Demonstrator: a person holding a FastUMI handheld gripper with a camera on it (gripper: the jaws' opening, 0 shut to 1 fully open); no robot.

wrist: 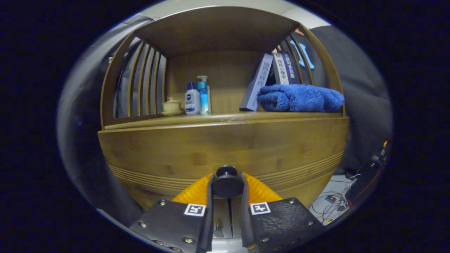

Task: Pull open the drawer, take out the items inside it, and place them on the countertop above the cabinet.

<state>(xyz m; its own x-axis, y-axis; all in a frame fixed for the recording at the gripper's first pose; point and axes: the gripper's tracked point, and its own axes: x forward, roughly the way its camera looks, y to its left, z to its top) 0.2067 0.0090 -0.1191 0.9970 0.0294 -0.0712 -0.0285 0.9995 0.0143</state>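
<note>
Nearest of all, the gripper [227, 186] has its two fingers [259, 191] closed in on the black round knob [226, 183] of the drawer [225, 151], one orange-backed finger pressing on each side of it. Each finger carries a small square black-and-white marker on its black base. The knob sits on the middle of the drawer's bamboo front, just above a band of fine grooves that runs across the wood. No gap shows between the drawer front and the cabinet, and nothing of what lies inside the drawer can be seen.

Above the drawer front lies the counter [218, 117], the flat top of the cabinet under a wooden hood with slatted sides. Toward its left end stands a small pale lidded cup on a saucer [172, 106]; just beside that is a white bottle with a blue cap [192, 99], and touching it on the other side a taller blue pump bottle [203, 95]. Toward the right end a folded blue towel [300, 98] lies at the counter's front edge. Behind the towel several books [277, 70] stand, the nearest leaning over to the right against the rest.

Beyond the cabinet's right side, low down, loose wires [334, 205] lie on a pale floor.
</note>
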